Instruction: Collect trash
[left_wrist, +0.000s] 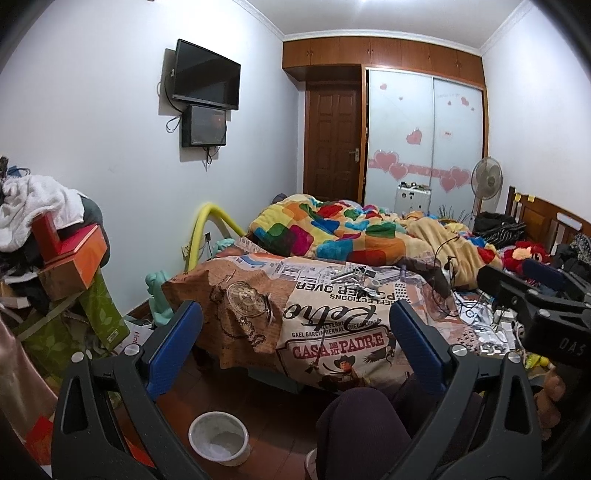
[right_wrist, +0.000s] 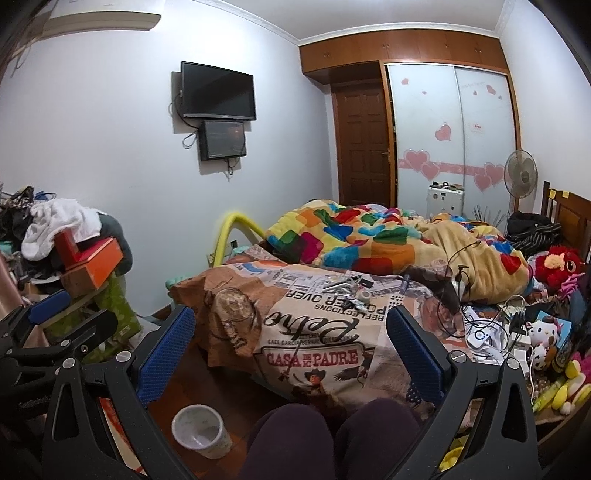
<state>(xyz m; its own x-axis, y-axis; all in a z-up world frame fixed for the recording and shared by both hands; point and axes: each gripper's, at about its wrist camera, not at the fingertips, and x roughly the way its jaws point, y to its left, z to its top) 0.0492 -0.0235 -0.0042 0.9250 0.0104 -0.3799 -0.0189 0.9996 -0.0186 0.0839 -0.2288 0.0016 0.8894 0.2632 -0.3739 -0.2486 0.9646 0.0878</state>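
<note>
At the foot of a cluttered bed (right_wrist: 332, 332), both the left gripper (left_wrist: 291, 350) and the right gripper (right_wrist: 291, 354) hover empty with fingers spread, collection seemingly not begun; scraps (right_wrist: 347, 286) at centre frame need reaching, the bin (right_wrist: 201, 430) waiting lower left.

The right gripper (right_wrist: 290, 354) is hovering with its blue fingers (right_wrist: 164, 354) spread wide and holding nothing. A white trash bin (right_wrist: 201, 432) is standing on the wooden floor (right_wrist: 236, 380), beside the person's knees (right_wrist: 325, 435). The printed bed cover (right_wrist: 314, 332) is lying ahead, with small metal items (right_wrist: 347, 286) resting on it. The left gripper (right_wrist: 51, 325) is showing at the left edge.
</note>
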